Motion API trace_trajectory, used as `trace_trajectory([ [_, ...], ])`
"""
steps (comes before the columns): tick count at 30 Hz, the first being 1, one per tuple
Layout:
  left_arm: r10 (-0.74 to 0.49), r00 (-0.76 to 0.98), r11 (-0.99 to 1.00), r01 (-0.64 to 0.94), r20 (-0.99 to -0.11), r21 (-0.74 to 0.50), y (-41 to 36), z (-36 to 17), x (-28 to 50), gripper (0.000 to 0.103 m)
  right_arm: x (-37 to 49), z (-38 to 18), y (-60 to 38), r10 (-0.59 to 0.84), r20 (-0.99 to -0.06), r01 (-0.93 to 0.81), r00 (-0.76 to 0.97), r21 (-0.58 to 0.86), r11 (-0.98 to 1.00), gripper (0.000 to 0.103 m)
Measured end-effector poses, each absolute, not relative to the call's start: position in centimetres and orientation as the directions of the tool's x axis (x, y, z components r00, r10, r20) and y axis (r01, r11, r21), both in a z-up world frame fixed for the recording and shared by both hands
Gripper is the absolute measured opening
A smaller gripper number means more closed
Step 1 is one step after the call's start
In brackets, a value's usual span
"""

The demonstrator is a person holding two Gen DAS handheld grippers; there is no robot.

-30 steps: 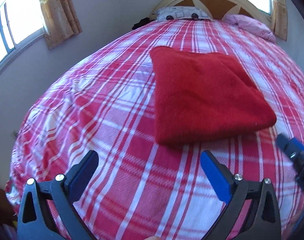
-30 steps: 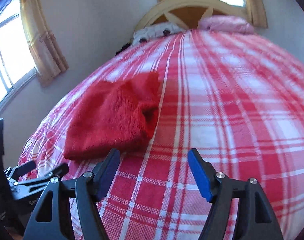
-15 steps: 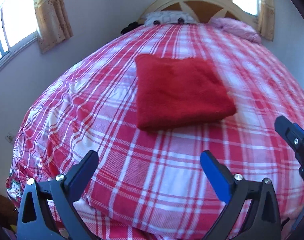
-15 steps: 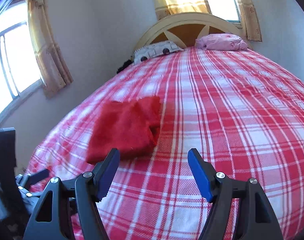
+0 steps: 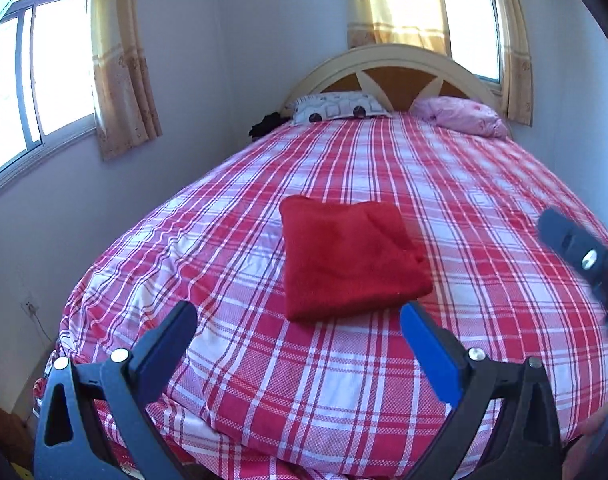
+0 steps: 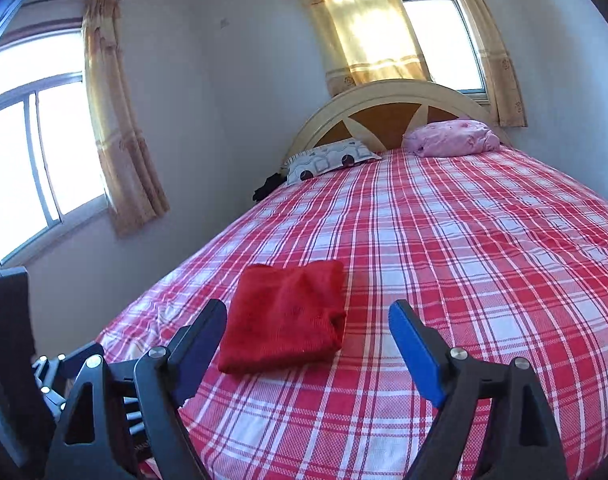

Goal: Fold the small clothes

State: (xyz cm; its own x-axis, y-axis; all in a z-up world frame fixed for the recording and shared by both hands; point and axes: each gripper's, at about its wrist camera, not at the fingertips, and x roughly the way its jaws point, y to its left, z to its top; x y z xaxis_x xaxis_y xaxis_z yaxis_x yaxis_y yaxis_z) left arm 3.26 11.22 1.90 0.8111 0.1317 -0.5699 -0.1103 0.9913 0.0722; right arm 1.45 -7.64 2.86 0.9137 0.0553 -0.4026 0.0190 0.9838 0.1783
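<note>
Jaws of left gripper (image 5: 298, 326) and right gripper (image 6: 308, 320) wide, empty

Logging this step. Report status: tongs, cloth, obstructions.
Left tongs open, empty. Right tongs open, empty, just widened. Red cloth folded on bed. Nothing in the way.

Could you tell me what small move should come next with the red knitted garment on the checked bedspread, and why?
Probably just draw both grippers back and leave it. The red knitted garment lies folded into a flat square on the red-and-white checked bedspread, and the left gripper and right gripper are both open, empty and clear of it.
</note>
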Motion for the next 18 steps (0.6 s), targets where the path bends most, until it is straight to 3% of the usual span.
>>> trace_trajectory([
  [11, 0.158, 0.849, 0.987, -0.135, -0.505, 0.082, 11.0, 2.8, 1.8, 0.103, -1.0, 4.3, -7.3, -0.016, -0.317, 0.059, 0.948, 0.126, 0.990, 0.084],
  [18, 0.155, 0.868, 0.988, -0.147, -0.471, 0.055, 10.9, 3.5, 0.8, 0.103, -1.3, 4.3, -7.0, -0.021, -0.318, 0.059, 0.948, 0.109, 0.992, 0.084],
])
